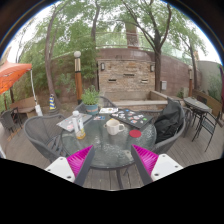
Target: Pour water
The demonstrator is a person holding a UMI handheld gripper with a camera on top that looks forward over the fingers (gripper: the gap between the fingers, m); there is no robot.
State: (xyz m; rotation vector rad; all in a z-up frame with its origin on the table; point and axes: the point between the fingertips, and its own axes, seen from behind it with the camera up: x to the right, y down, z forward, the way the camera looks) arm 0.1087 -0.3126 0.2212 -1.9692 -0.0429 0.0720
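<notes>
My gripper [112, 158] stands open, its two magenta pads [79, 157] wide apart with nothing between them. Beyond the fingers is a round glass patio table [105, 150]. On it a white mug [114, 127] sits near the middle. A tall clear glass with yellowish drink [79, 127] stands to the mug's left. A potted green plant [90, 99] stands at the table's far side. Papers [68, 123] and a small red item [136, 133] also lie on the tabletop. Everything on the table is well ahead of the fingertips.
Dark wicker chairs [45, 133] surround the table, one on the left and one [170, 125] on the right. A stone wall with a fireplace [125, 72] stands behind. An orange umbrella [12, 75] is at the left, more furniture [200, 108] at the right.
</notes>
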